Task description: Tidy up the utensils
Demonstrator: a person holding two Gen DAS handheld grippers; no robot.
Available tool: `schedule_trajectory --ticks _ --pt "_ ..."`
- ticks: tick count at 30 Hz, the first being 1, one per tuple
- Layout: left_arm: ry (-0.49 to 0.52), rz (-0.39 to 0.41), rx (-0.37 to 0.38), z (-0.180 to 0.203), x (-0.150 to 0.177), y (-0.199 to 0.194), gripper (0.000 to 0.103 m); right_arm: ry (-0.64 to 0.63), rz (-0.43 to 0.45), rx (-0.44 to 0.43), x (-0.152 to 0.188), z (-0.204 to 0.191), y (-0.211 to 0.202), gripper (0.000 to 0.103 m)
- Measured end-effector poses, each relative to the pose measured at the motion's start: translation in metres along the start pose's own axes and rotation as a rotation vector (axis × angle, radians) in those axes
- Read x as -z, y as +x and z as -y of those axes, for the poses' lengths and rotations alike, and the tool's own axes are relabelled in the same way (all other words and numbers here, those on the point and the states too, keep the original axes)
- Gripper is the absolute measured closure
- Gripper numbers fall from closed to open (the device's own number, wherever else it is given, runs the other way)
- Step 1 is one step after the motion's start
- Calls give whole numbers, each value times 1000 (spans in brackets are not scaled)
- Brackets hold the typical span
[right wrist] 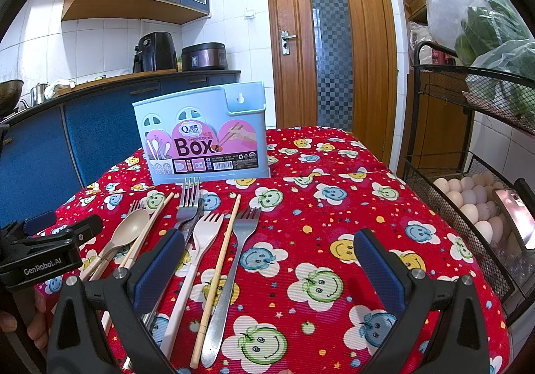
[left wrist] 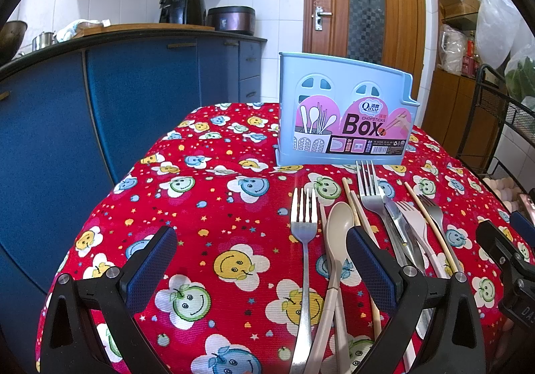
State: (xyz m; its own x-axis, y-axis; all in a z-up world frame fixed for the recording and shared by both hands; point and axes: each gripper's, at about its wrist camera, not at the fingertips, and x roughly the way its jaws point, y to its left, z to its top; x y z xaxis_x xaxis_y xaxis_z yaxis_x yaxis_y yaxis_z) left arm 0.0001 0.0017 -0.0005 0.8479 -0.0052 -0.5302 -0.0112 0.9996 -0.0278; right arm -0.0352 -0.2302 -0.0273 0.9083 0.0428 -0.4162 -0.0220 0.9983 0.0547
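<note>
A pale blue chopsticks box (left wrist: pixel 346 110) (right wrist: pixel 204 136) stands upright at the far side of the table. In front of it lie several utensils side by side: a steel fork (left wrist: pixel 303 223), a beige spoon (left wrist: pixel 339 227) (right wrist: pixel 128 225), wooden chopsticks (left wrist: pixel 359 217) (right wrist: pixel 219 260), a beige plastic fork (right wrist: pixel 204 233) and another steel fork (right wrist: pixel 240 233). My left gripper (left wrist: pixel 262 245) is open above the cloth, its right finger over the spoon and chopsticks. My right gripper (right wrist: pixel 269 250) is open too, with the steel fork and a chopstick between its fingers but not touched.
The table wears a red smiley-print cloth (left wrist: pixel 207 200) (right wrist: pixel 334 207). Blue kitchen cabinets (left wrist: pixel 133 96) stand to the left. A black wire rack holding eggs (right wrist: pixel 468 200) and bagged greens stands close on the right. A wooden door (right wrist: pixel 327 39) is behind the table.
</note>
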Motion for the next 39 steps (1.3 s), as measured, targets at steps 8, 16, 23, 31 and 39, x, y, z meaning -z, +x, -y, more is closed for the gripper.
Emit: schedule_trajectory --ticks 8,16,23,31,39 --pt "-7 -23 9 -3 2 4 2 30 -51 -18 -2 7 7 0" --pt "-25 -111 42 -7 -5 16 2 23 -186 -40 -11 7 24 0" --pt "38 -184 39 1 -9 25 2 -10 -309 -66 -21 7 42 21" --pt "132 -218 70 18 -17 31 7 5 -427 -105 -25 12 65 43" --pt "171 -293 149 30 -18 48 43 -43 -506 -143 -29 7 82 59"
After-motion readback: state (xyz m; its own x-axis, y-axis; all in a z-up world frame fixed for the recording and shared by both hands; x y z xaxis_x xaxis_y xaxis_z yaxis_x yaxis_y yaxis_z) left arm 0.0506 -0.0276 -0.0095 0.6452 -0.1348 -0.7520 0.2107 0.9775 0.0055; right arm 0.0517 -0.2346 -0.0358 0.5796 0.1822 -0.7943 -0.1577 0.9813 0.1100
